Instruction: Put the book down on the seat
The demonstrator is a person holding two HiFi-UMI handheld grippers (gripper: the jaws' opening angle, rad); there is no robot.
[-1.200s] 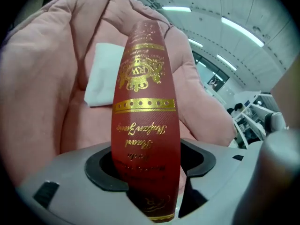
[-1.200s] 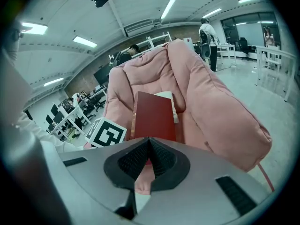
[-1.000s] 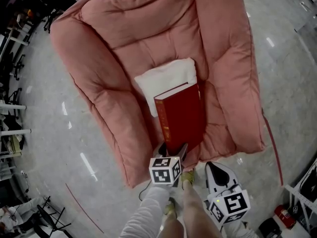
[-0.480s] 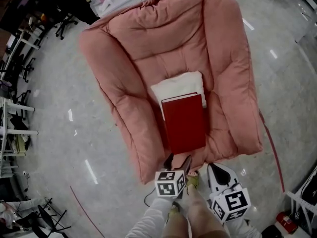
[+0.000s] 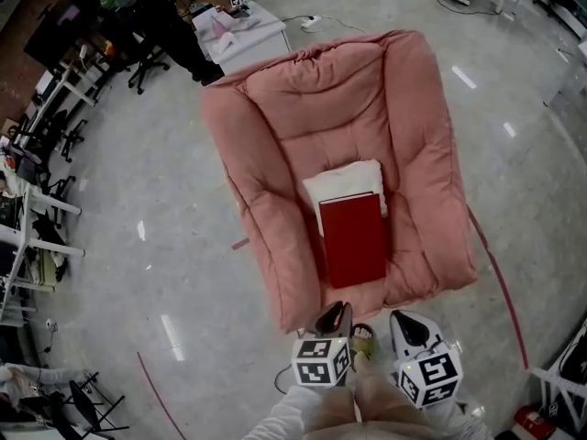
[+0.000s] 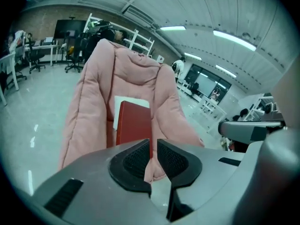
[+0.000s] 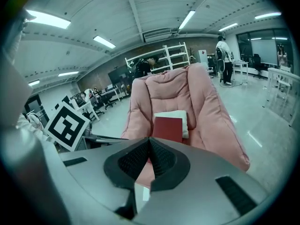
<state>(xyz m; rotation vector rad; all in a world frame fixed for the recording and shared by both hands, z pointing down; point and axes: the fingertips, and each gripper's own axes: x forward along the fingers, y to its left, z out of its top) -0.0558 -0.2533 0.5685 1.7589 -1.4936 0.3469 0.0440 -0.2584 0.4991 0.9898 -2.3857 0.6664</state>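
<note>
**Desk:** Where is the book?

**Photographer:** A red book (image 5: 354, 238) lies flat on the pink padded seat (image 5: 261, 181). It is ahead of both hand-held grippers and well apart from them. Its far end rests on a white cushion (image 5: 341, 174) that sits deeper in the seat, and padded arms rise on either side of it.

**Desk:** And the left gripper?

**Photographer:** The left gripper (image 5: 336, 312) is held low at the seat's near edge and points toward the book. Its jaws are closing, with only a narrow slit left between the black pads (image 6: 136, 161). Nothing stands between them, and the seat's front edge shows through the gap beyond the tips. It has hold of nothing.

**Desk:** The right one?

**Photographer:** The right gripper (image 5: 408, 324) sits just to the right of the left one, over the grey floor (image 5: 138, 246) and short of the seat. Its jaws meet at the tips, and they are empty. The book is ahead of it, past the seat's front edge.

**Desk:** Anything else in frame?

**Photographer:** Each gripper carries a marker cube (image 5: 321, 363) behind its jaws. The person's foot (image 5: 363, 342) shows between the two grippers. A thin red line (image 5: 497, 287) runs along the floor to the right of the right gripper. Beyond the seat, far from both grippers, stands a white table (image 5: 248, 35), with office chairs (image 5: 147, 62) off to its left.
</note>
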